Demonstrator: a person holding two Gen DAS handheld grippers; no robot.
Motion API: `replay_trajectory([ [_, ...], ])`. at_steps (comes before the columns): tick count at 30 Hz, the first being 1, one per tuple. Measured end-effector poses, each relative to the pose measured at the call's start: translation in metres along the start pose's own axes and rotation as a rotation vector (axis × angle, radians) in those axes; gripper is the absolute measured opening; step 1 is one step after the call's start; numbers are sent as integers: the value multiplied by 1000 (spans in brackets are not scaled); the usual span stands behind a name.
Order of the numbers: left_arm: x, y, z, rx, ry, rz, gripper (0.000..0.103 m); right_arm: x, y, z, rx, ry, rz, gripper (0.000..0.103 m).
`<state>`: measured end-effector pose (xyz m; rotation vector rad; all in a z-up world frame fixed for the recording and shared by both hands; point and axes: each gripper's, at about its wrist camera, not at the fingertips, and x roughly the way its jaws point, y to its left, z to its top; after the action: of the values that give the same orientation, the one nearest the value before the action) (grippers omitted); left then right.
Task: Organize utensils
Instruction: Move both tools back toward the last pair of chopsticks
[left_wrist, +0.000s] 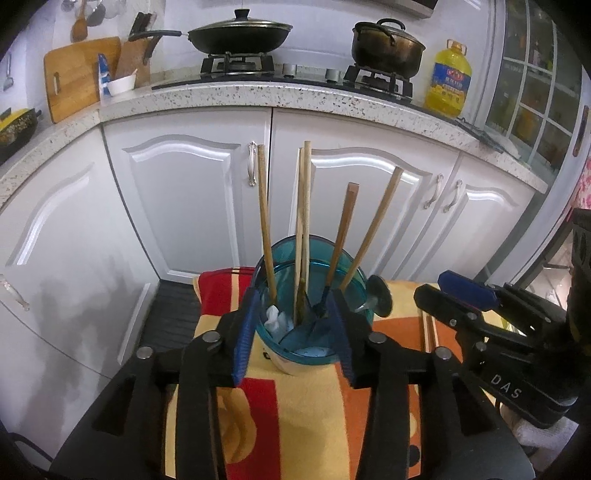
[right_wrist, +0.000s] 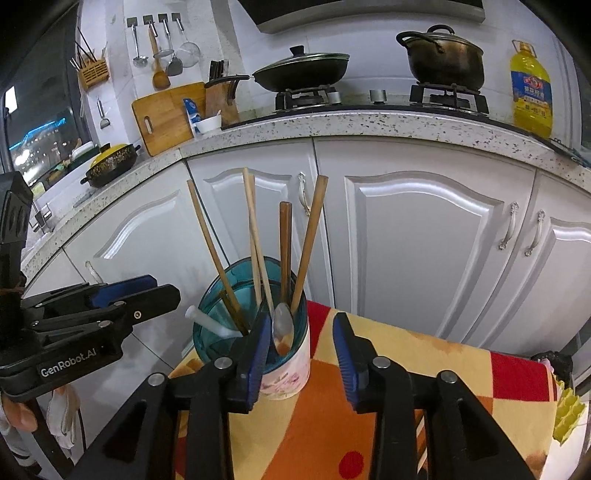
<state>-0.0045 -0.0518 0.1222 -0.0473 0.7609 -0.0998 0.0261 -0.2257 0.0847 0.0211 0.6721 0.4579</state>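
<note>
A teal utensil cup (left_wrist: 314, 350) with a white floral base (right_wrist: 291, 373) stands on a patterned cloth. It holds several wooden chopsticks (left_wrist: 304, 206) (right_wrist: 253, 229), a metal spoon (right_wrist: 282, 326) and a white plastic utensil (right_wrist: 207, 321). My left gripper (left_wrist: 293, 332) is open, with its blue pads on either side of the cup. My right gripper (right_wrist: 303, 350) is open and empty, with its left pad next to the cup; it also shows in the left wrist view (left_wrist: 454, 295). A pair of chopsticks (left_wrist: 428, 328) lies on the cloth to the right.
The cloth (left_wrist: 314, 406) (right_wrist: 424, 369) covers a small table in front of white cabinet doors (left_wrist: 192, 195). Behind are a countertop (right_wrist: 369, 122), a wok (left_wrist: 236, 35) and a pot (left_wrist: 386, 46) on a stove, an oil bottle (left_wrist: 448, 81) and a cutting board (left_wrist: 77, 74).
</note>
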Motion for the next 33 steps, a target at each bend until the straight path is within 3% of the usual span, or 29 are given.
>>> replay_trajectory([
  [13,-18,-28,-22,12,-26,13,45,-22,-14,-25,57,39,-55,38],
  [33,-10,-73,-59,73,53,-83,45,-29,-77,-80,158,172,-193,42],
])
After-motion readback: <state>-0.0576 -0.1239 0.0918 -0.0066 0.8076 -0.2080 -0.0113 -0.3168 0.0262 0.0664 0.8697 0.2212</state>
